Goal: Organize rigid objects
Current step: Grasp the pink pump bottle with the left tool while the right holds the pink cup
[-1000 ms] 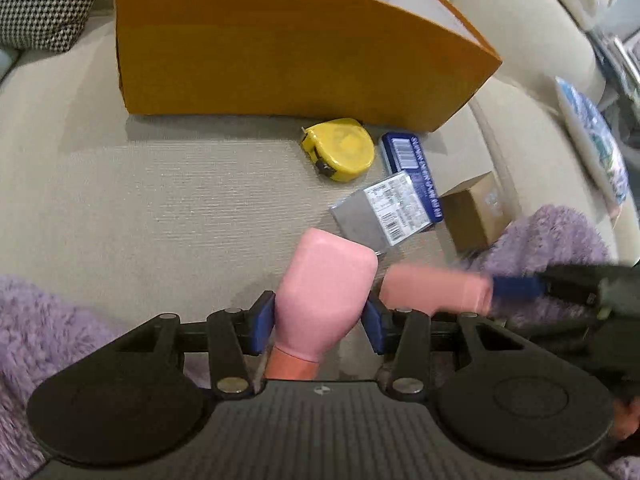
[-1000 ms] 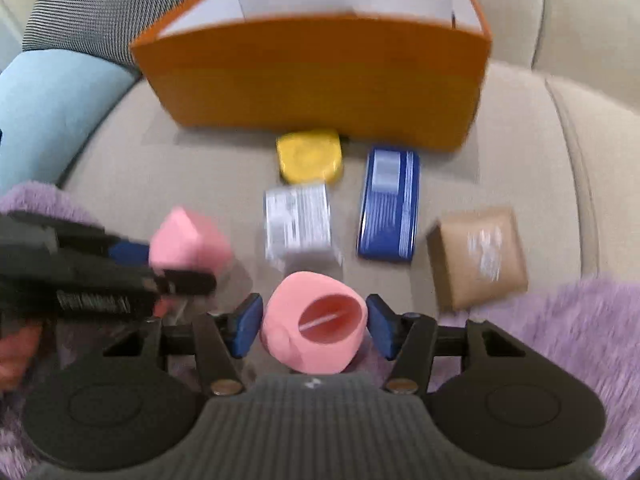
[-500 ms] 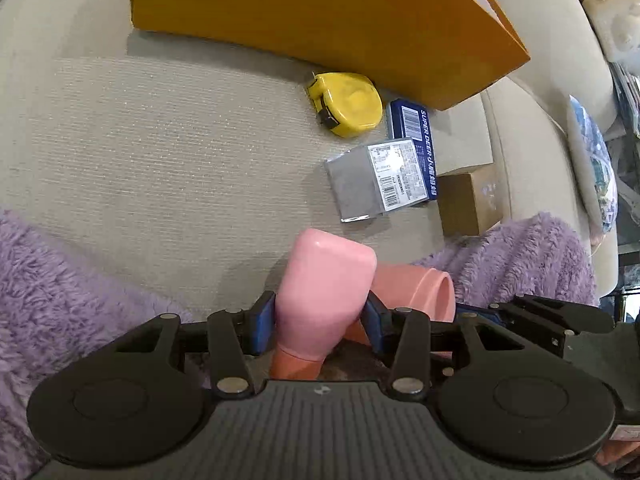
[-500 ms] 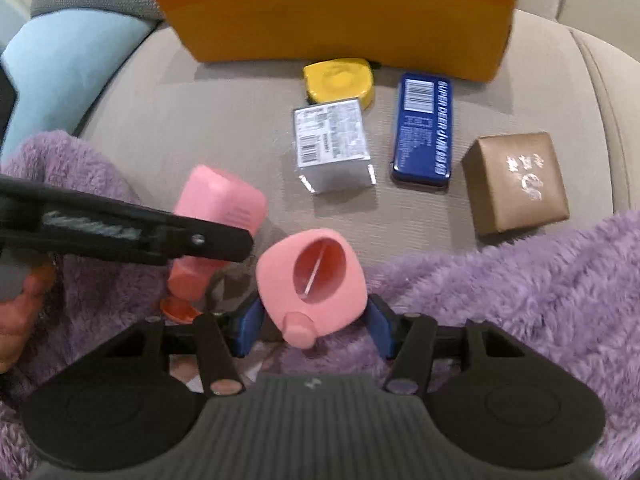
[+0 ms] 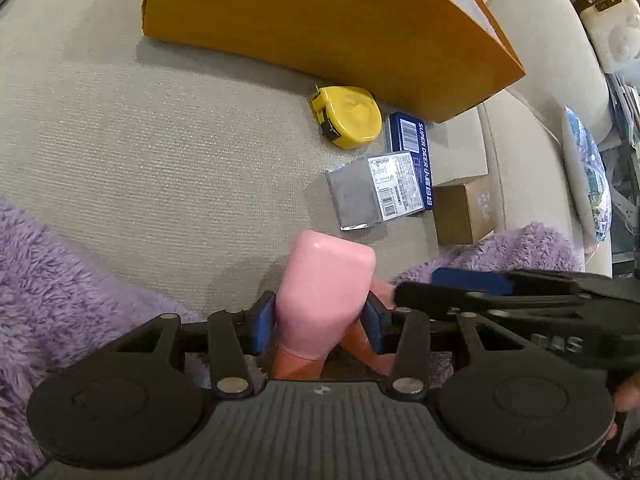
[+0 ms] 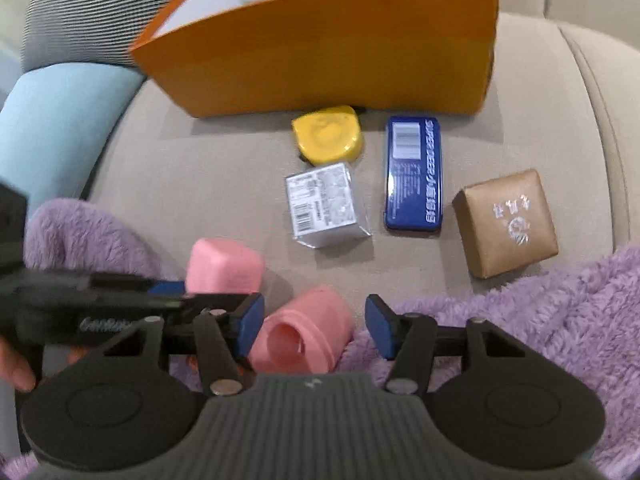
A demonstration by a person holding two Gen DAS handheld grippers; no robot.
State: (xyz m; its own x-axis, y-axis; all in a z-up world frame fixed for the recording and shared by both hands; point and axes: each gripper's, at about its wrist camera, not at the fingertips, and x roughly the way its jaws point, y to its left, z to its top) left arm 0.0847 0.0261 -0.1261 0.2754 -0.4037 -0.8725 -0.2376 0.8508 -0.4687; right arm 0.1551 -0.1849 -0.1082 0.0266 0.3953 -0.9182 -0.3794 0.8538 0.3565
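Note:
My left gripper (image 5: 320, 326) is shut on a pink bottle (image 5: 324, 296), held upside down over the sofa seat; the bottle also shows in the right wrist view (image 6: 224, 266). My right gripper (image 6: 314, 326) is open around a pink cap (image 6: 304, 334) that lies on the purple blanket (image 6: 520, 320), pads apart from it. On the seat lie a yellow tape measure (image 6: 328, 134), a silver packet (image 6: 324, 204), a blue tin (image 6: 414, 174) and a brown box (image 6: 506, 220). An orange box (image 6: 328, 44) stands behind them.
The purple blanket (image 5: 60, 272) covers the seat's near edge on both sides. A light blue cushion (image 6: 52, 120) and a striped cushion (image 6: 92, 12) lie at the left. A printed pillow (image 5: 588, 176) leans at the far right.
My right gripper has opened and let go of the pink cap, which now lies on the blanket. My left gripper still holds the pink bottle, close beside the right one.

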